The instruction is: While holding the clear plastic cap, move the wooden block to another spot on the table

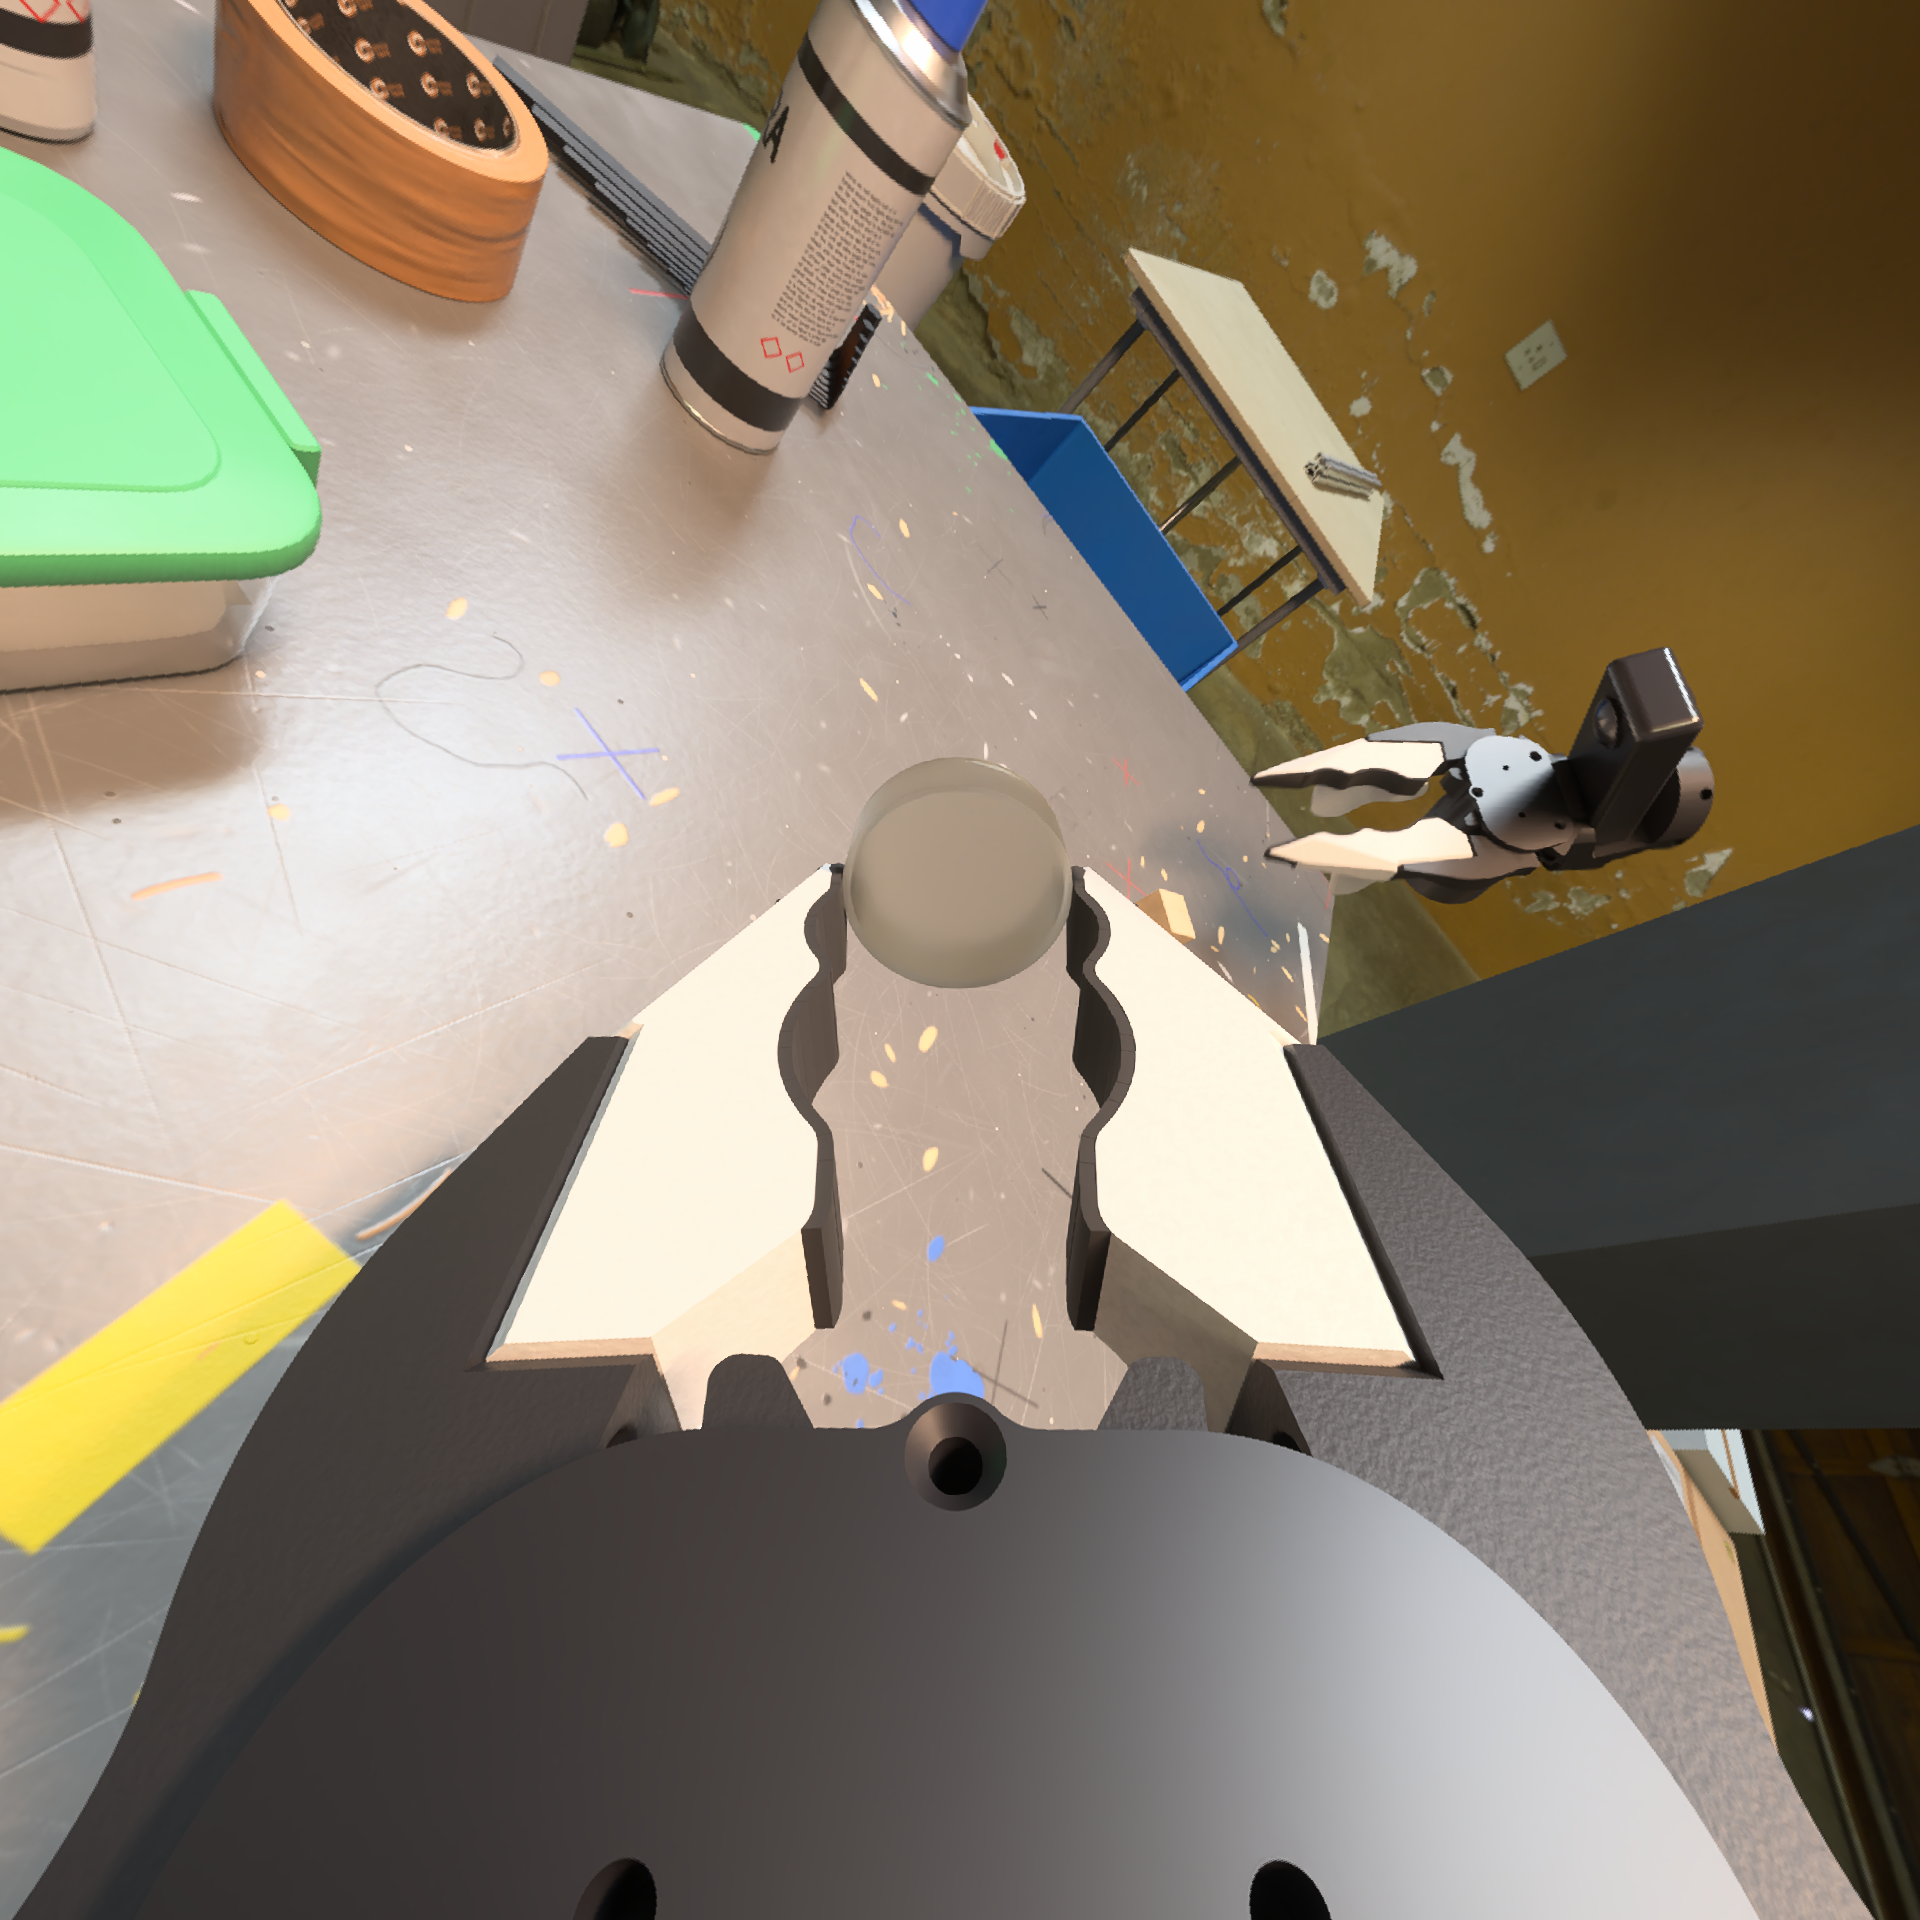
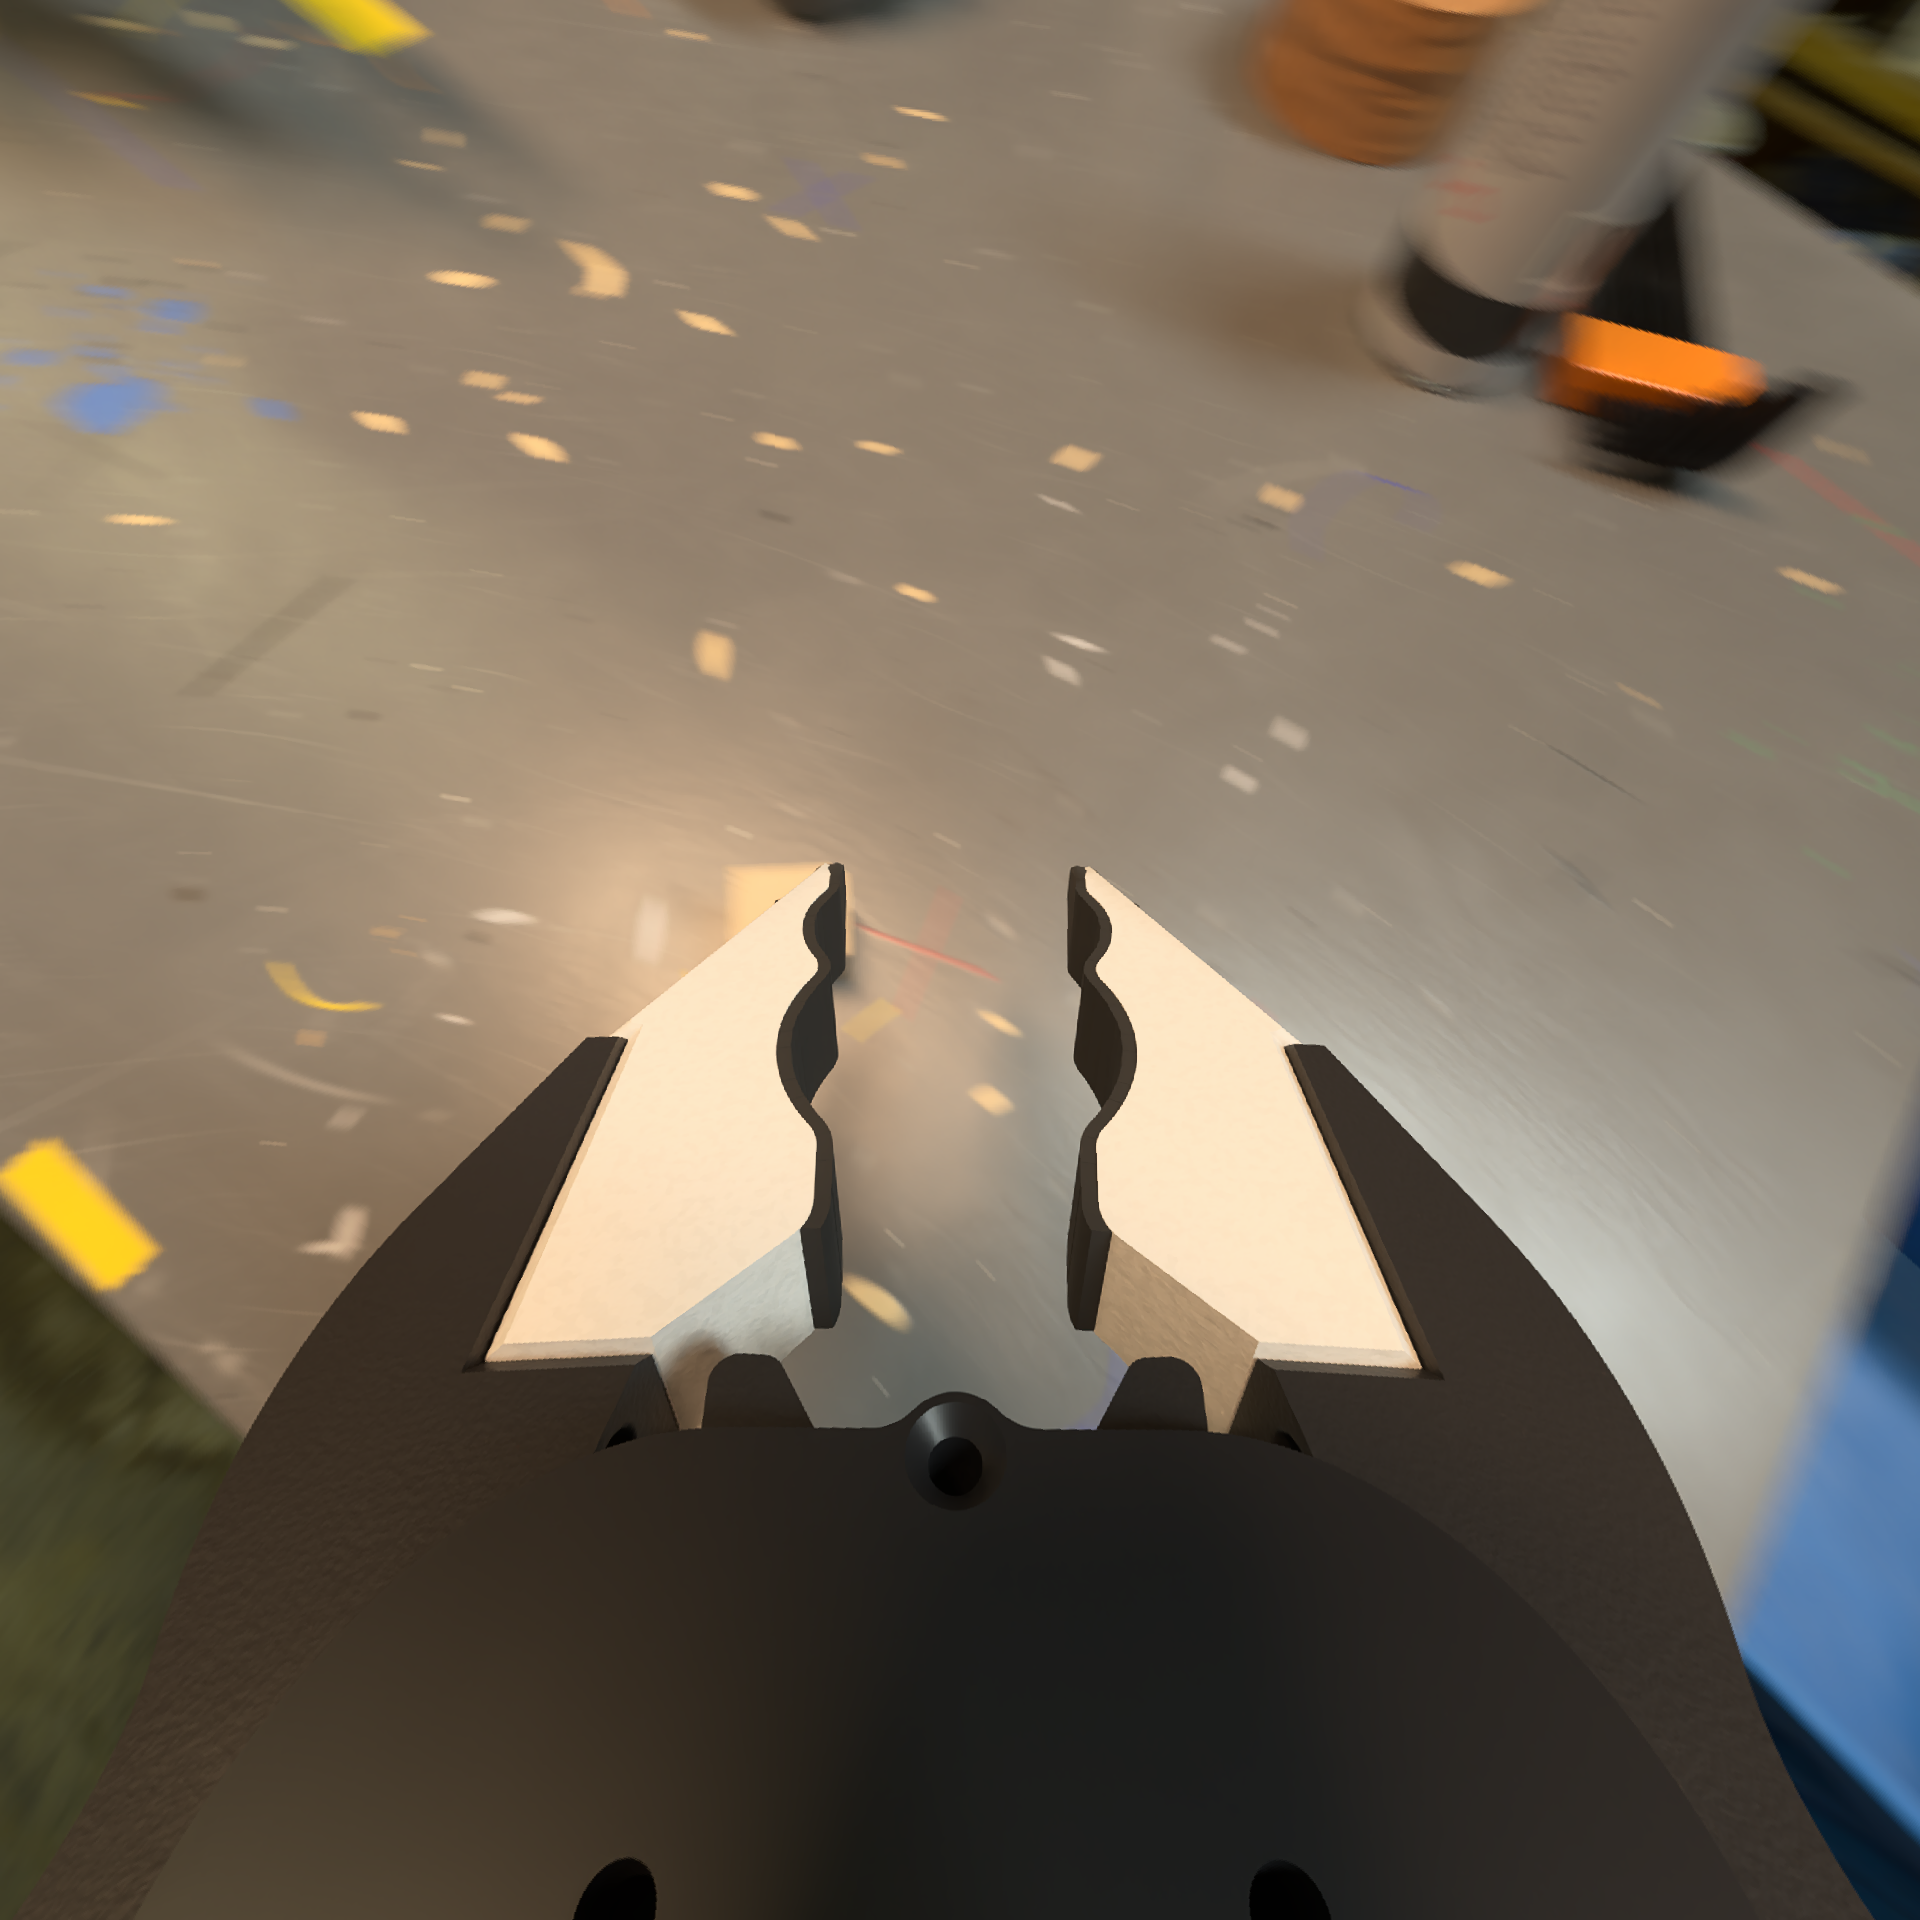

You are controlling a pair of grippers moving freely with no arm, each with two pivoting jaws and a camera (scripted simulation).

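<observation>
In the left wrist view the left gripper [image 1: 956, 883] has the clear plastic cap [image 1: 954, 871] pinched between its fingertips above the table [image 1: 436, 852], and the small wooden block [image 1: 1172, 912] sits just off the right fingertip near the table's right edge, with the right gripper [image 1: 1273, 816] hanging past that edge, jaws apart. Further back stand a spray can [image 1: 821, 239], a tape roll [image 1: 379, 135] and a green-lidded box [image 1: 125, 416], well clear of the block. The right wrist view is blurry: the right gripper [image 2: 956, 883] is spread wide with nothing in it, and the wooden block [image 2: 764, 902] shows just behind its left fingertip, the spray can [image 2: 1527, 218] and an orange and black thing [image 2: 1652, 390] sitting off toward the far right corner.
</observation>
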